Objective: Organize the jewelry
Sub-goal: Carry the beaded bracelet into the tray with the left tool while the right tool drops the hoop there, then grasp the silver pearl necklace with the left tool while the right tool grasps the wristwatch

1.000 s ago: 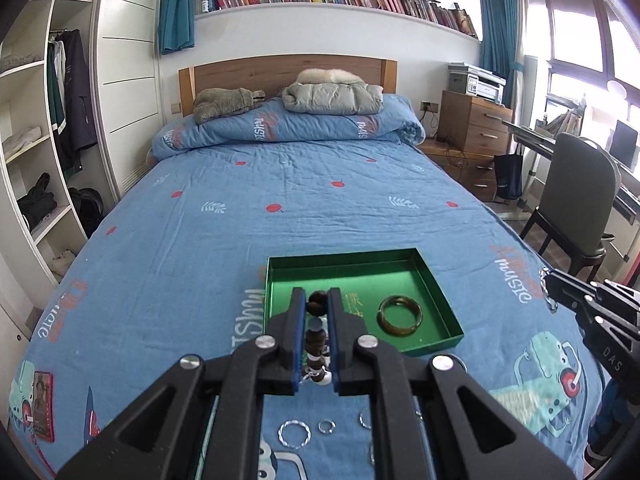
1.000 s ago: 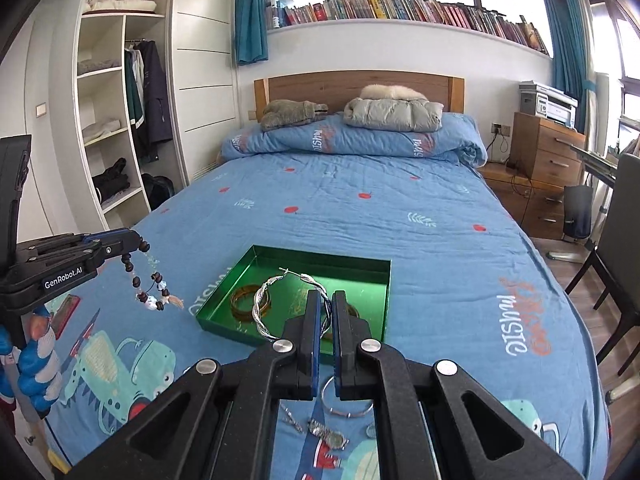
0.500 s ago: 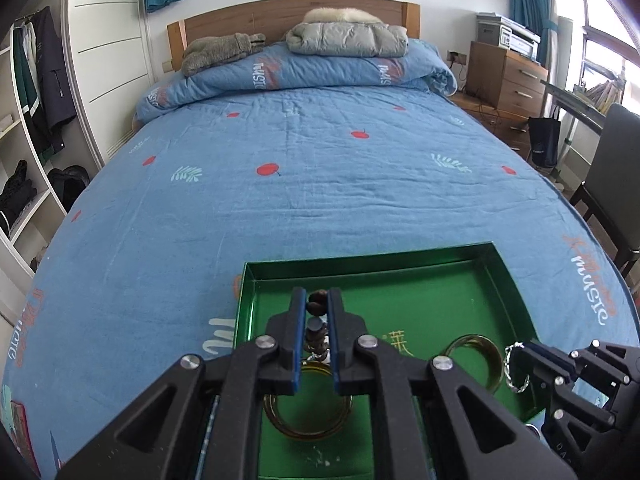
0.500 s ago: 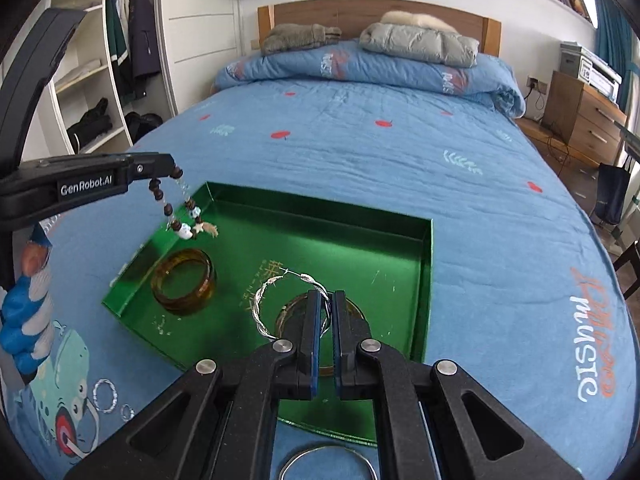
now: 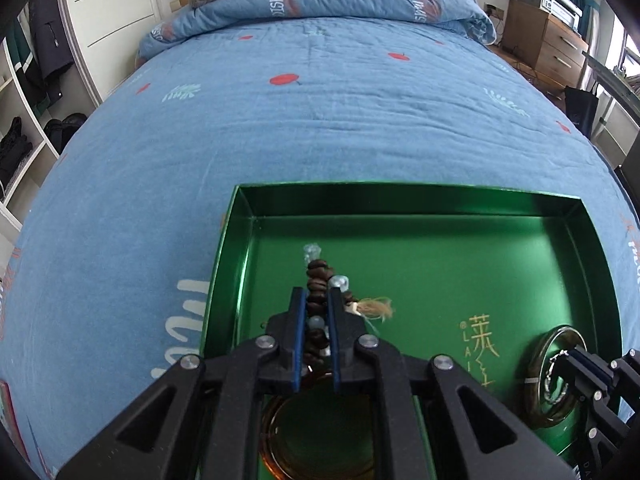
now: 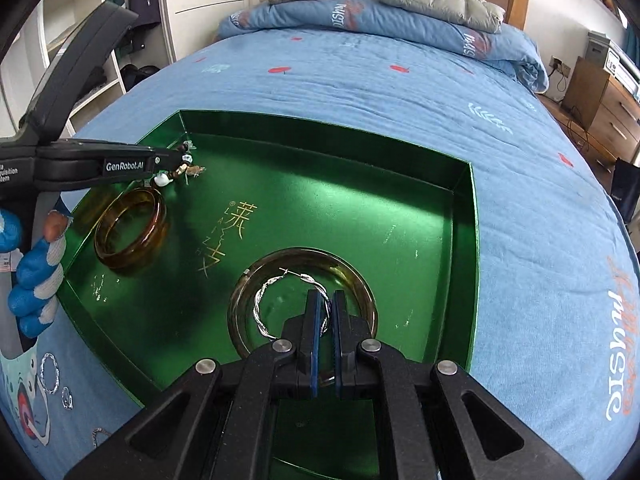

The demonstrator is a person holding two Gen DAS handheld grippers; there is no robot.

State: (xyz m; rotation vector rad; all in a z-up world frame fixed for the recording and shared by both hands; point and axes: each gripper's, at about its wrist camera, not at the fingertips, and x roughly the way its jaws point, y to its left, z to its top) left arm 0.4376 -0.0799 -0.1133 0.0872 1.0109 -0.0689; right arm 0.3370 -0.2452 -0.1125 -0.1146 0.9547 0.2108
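A green tray (image 5: 440,200) (image 6: 464,216) lies on the blue bed. My left gripper (image 5: 317,294) is shut on a brown bead bracelet (image 5: 318,276) with a tassel, low over the tray's left part; it also shows in the right wrist view (image 6: 176,162). An amber bangle (image 6: 132,234) lies under it. My right gripper (image 6: 327,298) is shut on a twisted silver hoop (image 6: 276,292), held just above a second amber bangle (image 6: 352,280) in the tray's near right part.
Small silver rings (image 6: 50,368) lie on the bedspread left of the tray. Folded quilt and pillows (image 6: 380,12) sit at the headboard. A wooden nightstand (image 5: 544,40) stands to the right, open shelves (image 5: 24,92) to the left.
Both grippers have moved forward and down into the tray, each still holding its piece. The bead bracelet and the silver hoop now hang just above the tray floor.
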